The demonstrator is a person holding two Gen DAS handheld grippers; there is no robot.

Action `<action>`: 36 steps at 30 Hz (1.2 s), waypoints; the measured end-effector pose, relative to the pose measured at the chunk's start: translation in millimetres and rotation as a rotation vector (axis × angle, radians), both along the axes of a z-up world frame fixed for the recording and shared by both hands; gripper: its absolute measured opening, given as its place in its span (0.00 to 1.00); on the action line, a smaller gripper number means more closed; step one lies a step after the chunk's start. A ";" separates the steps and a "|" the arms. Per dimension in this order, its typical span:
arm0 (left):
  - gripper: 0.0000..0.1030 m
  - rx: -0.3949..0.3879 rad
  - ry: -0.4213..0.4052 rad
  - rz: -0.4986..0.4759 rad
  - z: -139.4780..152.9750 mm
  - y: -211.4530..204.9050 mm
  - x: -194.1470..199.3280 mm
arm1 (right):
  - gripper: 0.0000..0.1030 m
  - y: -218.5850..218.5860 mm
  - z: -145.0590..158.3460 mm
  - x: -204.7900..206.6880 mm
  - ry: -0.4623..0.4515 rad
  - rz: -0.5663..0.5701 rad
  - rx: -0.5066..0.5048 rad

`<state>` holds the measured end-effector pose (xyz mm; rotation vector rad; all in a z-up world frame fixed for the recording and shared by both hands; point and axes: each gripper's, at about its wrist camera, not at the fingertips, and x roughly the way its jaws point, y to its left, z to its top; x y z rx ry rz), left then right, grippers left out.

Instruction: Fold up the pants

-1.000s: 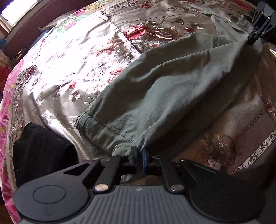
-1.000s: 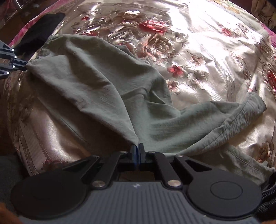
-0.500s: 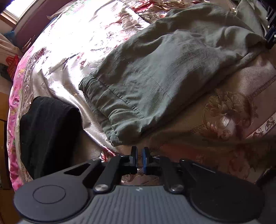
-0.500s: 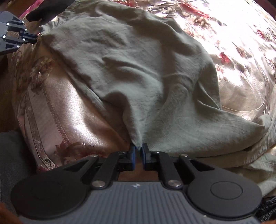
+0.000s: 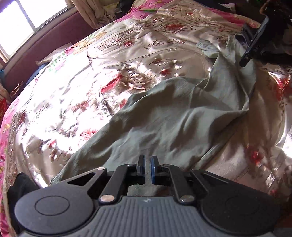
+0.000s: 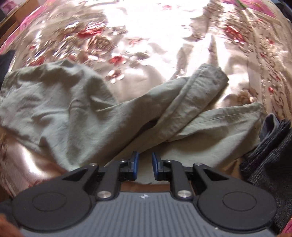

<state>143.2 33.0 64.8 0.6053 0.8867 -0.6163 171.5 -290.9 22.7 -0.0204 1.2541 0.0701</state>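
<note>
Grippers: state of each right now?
Left gripper: open, holding nothing, over the pants.
Right gripper: open, holding nothing.

Shiny satin bedspread, champagne ground with red and pink flowers, spread over the whole bed, glaring white where sunlight hits. Pink border along the left edge. Black cloth bunched at the near left corner of the bed. Dark maroon headboard curving behind, bright window above it, pale curtain beside. Dark grey fabric pile at the right edge of the bed.
</note>
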 end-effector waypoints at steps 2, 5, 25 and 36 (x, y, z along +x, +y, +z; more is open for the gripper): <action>0.23 -0.057 0.021 -0.026 -6.1 -29.2 3.3 | 0.22 -18.1 -1.8 13.1 -0.061 -0.079 -0.015; 0.23 -0.129 0.043 -0.074 -13.0 -68.3 4.3 | 0.30 -39.9 -9.3 37.5 -0.135 -0.216 -0.011; 0.23 -0.216 0.164 -0.193 -40.2 -130.6 -18.7 | 0.18 -68.2 -53.9 94.6 -0.199 -0.447 0.007; 0.24 -0.239 0.149 -0.200 -39.4 -137.4 -9.2 | 0.02 -139.2 25.2 -4.9 -0.400 -0.691 0.209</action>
